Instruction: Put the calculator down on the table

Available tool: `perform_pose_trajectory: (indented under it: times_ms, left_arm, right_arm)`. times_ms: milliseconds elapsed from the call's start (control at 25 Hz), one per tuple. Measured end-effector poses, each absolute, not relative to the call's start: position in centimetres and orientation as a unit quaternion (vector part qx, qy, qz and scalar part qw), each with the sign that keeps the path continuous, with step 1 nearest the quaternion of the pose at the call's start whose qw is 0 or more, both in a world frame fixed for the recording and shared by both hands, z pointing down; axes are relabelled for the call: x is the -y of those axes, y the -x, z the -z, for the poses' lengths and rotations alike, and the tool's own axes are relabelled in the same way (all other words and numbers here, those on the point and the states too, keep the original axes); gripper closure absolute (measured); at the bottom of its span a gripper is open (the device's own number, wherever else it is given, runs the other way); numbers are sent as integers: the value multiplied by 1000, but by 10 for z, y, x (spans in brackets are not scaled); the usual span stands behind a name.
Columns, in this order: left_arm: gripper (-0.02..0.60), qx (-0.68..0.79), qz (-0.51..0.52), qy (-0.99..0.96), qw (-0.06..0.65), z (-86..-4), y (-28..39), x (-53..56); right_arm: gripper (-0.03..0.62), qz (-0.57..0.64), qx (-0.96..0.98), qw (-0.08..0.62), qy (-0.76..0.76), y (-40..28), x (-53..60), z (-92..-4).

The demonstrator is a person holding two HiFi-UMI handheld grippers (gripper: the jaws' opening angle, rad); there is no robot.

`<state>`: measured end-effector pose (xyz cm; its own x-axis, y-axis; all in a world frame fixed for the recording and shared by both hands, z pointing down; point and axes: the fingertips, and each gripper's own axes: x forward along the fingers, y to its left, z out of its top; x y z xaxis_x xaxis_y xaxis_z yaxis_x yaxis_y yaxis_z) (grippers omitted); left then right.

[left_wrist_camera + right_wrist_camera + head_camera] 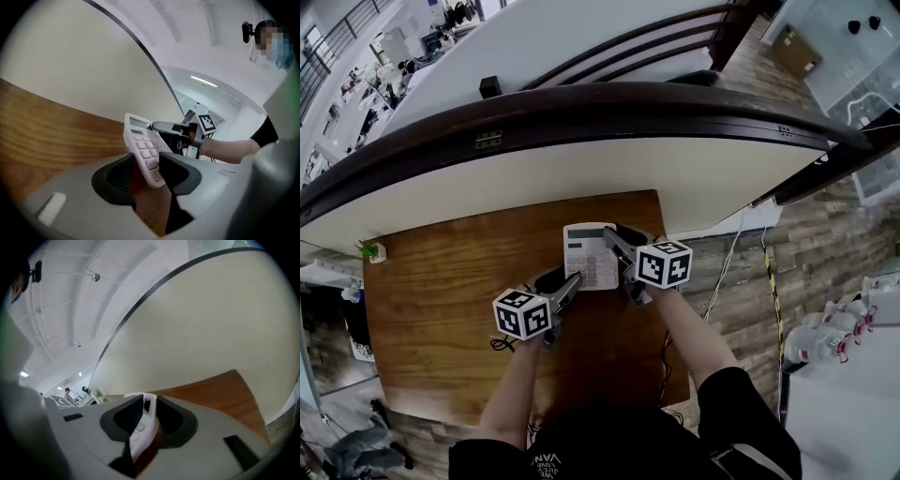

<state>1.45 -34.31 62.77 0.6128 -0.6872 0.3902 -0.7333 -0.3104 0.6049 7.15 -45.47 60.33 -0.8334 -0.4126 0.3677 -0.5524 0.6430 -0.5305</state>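
Note:
Both grippers hold a white calculator with grey keys over the far middle of the brown wooden table. My left gripper is shut on its near left corner. In the left gripper view the calculator stands tilted between the dark pads, keys facing right. My right gripper is shut on the right edge, and it also shows beyond the calculator as the right gripper. In the right gripper view the calculator's edge sits clamped in the right gripper. I cannot tell whether the calculator touches the table.
A curved cream wall with a dark rail rises right behind the table. A small potted plant stands at the far left corner. A black cable lies by my left gripper. Wood floor with cords lies to the right.

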Motion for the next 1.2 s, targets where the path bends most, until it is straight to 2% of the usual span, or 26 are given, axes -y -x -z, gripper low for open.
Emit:
perform_pose_trajectory:
  times_ms: [400,600,800,1200]
  left_arm:
    - [422,473,-50,-791,384,-644,-17,371]
    - [422,490,-95,-787,362,-653,-15,378]
    - [419,508,-160,-779,330,-664,-13,382]
    - [414,527,-197,-772,296,-670,-11,394]
  right_arm:
    - [517,-293,892,93,-332,-72,483,-618]
    - [517,-279,894,90,-339,-69,489,-623]
    - [517,-265,898,95,-339,-64,492,-627]
    - [516,-182,906,136,-357,-56,501,-630]
